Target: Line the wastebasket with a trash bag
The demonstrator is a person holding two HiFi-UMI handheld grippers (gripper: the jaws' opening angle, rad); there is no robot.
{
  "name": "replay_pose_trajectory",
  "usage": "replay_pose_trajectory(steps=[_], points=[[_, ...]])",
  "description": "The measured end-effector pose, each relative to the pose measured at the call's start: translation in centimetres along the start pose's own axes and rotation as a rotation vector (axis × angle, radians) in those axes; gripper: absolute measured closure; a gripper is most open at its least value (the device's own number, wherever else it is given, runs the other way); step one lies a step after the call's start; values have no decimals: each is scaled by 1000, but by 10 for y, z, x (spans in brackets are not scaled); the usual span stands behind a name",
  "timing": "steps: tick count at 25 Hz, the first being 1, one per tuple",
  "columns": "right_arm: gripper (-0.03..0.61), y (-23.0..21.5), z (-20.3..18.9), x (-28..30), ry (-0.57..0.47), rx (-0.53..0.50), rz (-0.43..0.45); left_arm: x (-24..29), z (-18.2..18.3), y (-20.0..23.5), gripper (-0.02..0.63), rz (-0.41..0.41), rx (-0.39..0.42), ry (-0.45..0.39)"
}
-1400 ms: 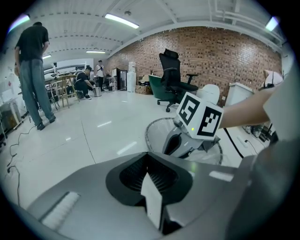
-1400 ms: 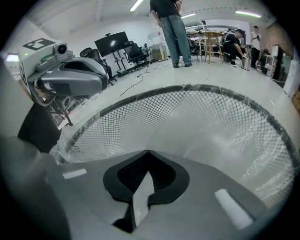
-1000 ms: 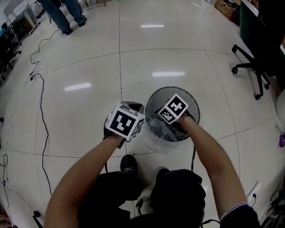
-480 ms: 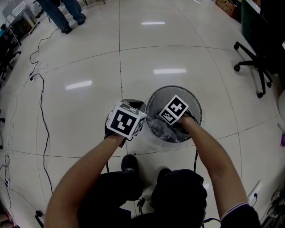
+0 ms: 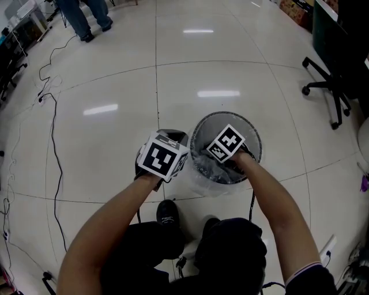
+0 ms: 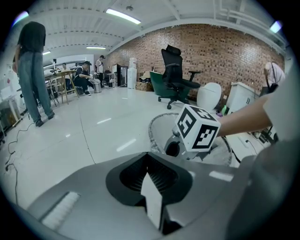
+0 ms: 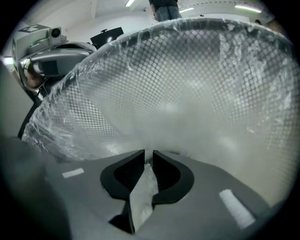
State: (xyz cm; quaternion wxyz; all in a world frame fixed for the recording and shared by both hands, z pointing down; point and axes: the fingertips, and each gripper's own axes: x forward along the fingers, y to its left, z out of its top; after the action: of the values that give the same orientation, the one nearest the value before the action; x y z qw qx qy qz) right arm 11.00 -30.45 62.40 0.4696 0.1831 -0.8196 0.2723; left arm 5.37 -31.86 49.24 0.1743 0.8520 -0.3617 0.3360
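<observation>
The round wire-mesh wastebasket (image 5: pixel 225 114) stands on the floor with a clear trash bag (image 5: pixel 199 181) draped over its near rim. My left gripper (image 5: pixel 171 137) sits just outside the basket's left rim. Its jaws (image 6: pixel 149 160) are shut, and the pale strip pinched between them looks like bag film. My right gripper (image 5: pixel 223 163) reaches down inside the basket. Its jaws (image 7: pixel 148 153) are opening, a narrow gap shows at the tips, and crumpled film (image 7: pixel 142 197) lies loose between them. Film-covered mesh (image 7: pixel 187 70) fills the right gripper view.
A black office chair (image 5: pixel 326 80) stands at the far right. A black cable (image 5: pixel 55 144) runs along the floor on the left, and a person's legs (image 5: pixel 86 17) are at the top left. My own shoes (image 5: pixel 167 213) are just in front of the basket.
Both grippers keep their places at the basket. Only the head view has shifted slightly.
</observation>
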Motion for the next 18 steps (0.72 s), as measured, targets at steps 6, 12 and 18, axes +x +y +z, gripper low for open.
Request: replay_pose_trajectory(steps=[6, 12, 18], points=[[523, 3, 15, -5, -12, -17, -24, -5, 0, -2, 603, -7, 3, -11], [526, 14, 33, 0, -14, -55, -22, -11, -8, 7, 603, 3, -12, -9], [528, 12, 28, 0, -5, -48, -25, -13, -13, 8, 603, 5, -12, -4]])
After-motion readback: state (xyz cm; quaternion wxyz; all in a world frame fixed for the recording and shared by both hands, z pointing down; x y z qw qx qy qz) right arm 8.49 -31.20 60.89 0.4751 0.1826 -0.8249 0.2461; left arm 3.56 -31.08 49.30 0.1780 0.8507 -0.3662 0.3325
